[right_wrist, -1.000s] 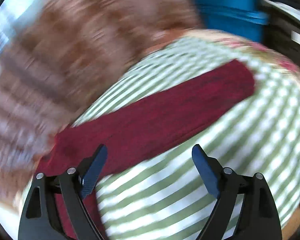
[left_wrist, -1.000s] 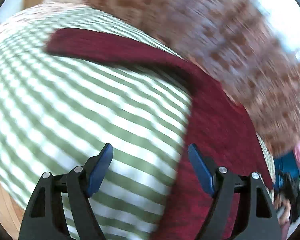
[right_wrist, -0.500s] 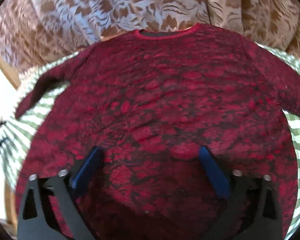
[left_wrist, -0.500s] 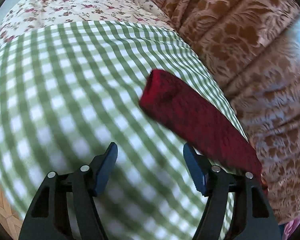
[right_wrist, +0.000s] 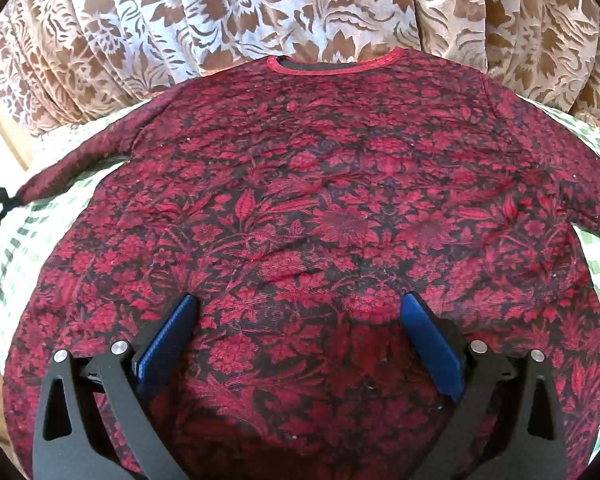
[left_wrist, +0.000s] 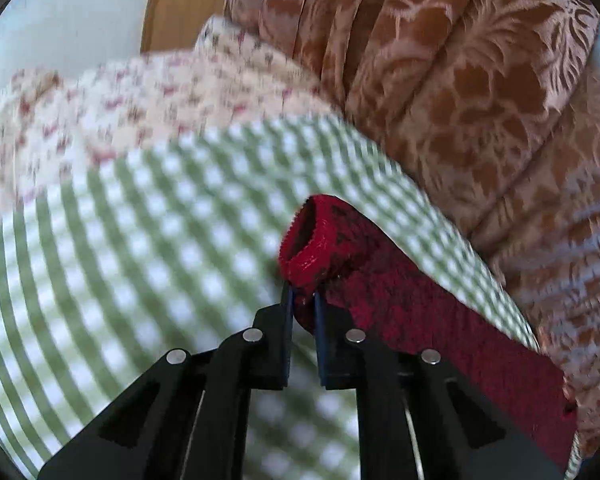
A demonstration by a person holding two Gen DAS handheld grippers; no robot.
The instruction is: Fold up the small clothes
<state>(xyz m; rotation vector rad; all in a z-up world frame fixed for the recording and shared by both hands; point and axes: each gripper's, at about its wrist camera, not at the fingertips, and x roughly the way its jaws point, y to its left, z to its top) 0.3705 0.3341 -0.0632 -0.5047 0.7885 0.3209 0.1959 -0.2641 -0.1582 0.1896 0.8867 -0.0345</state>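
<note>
Checked cloth (left_wrist: 140,260); left tool (left_wrist: 302,304) now pinches sleeve cuff (left_wrist: 308,248).

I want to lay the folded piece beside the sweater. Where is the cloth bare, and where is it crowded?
Bare: the green checked cloth left of the sleeve cuff, up to the floral bedding. Crowded: the middle, covered by the red sweater, and the back edge against the brown curtain.
</note>
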